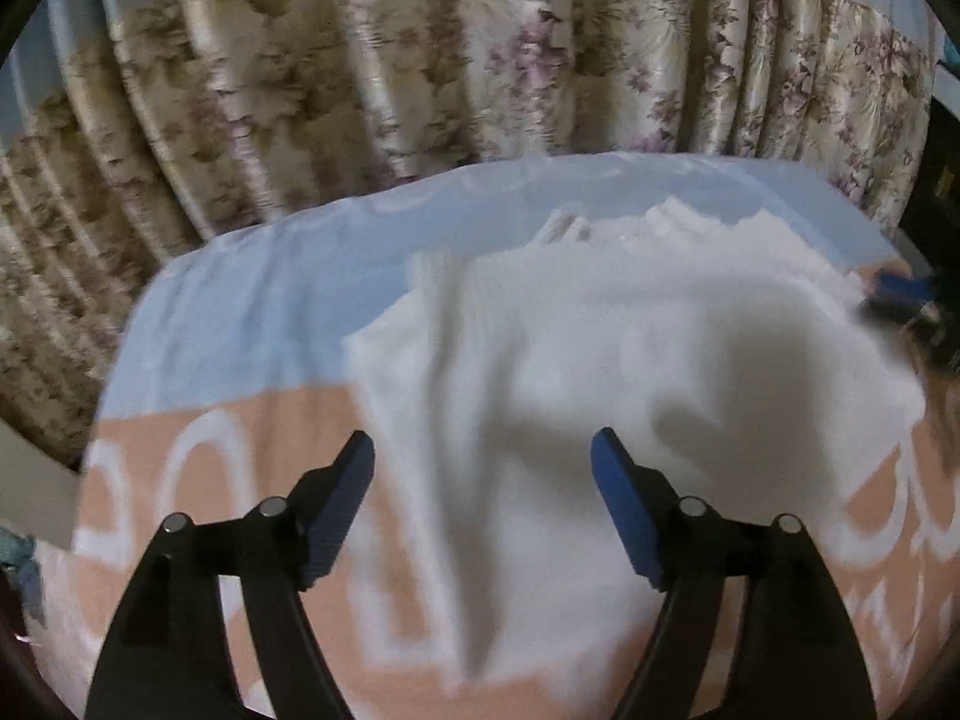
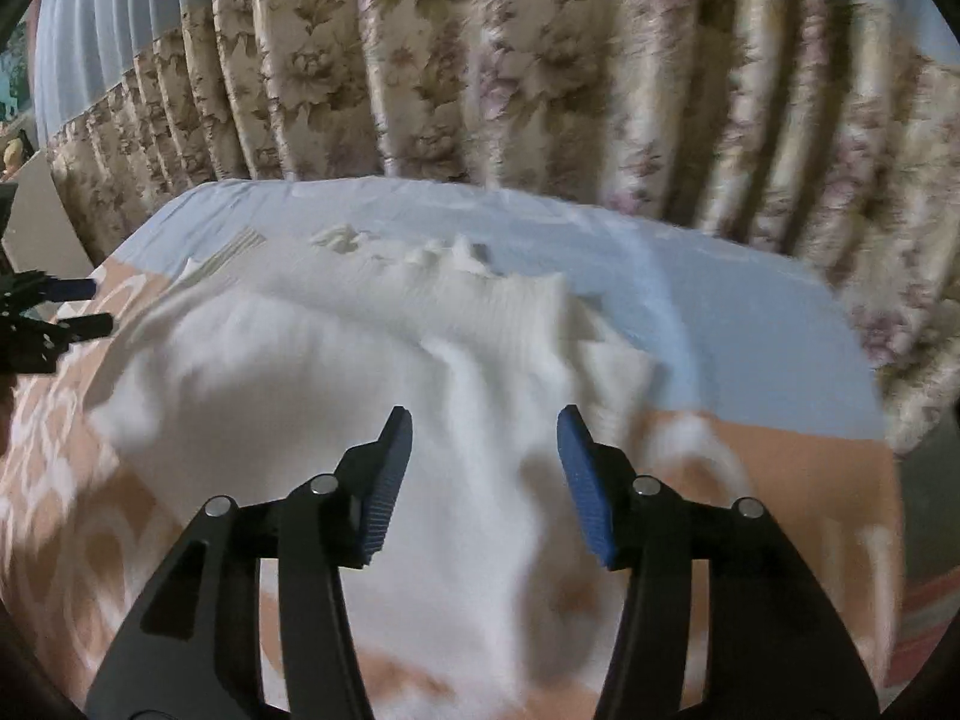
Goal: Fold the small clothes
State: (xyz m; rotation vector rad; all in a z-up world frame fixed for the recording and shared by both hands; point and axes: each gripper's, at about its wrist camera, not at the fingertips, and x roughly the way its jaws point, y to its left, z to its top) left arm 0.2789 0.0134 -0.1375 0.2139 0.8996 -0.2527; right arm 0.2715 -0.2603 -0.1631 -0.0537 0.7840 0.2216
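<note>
A white ribbed knit garment (image 1: 600, 330) lies spread on the bed, its ribbed hem and lumpy folds toward the far side. My left gripper (image 1: 483, 450) hangs open above its near part, blue pads apart with nothing between them. In the right wrist view the same white garment (image 2: 360, 348) fills the middle, and my right gripper (image 2: 485, 426) stands open over a raised fold of it, not pressing on the cloth. The left gripper (image 2: 78, 306) shows at the left edge of that view. The right gripper's fingers (image 1: 900, 294) show blurred at the right edge of the left view.
The bed cover (image 1: 252, 312) is pale blue at the far side and peach with white lettering nearer (image 2: 780, 450). Floral curtains (image 1: 420, 48) hang close behind the bed. A dark object (image 1: 942, 180) stands at the far right.
</note>
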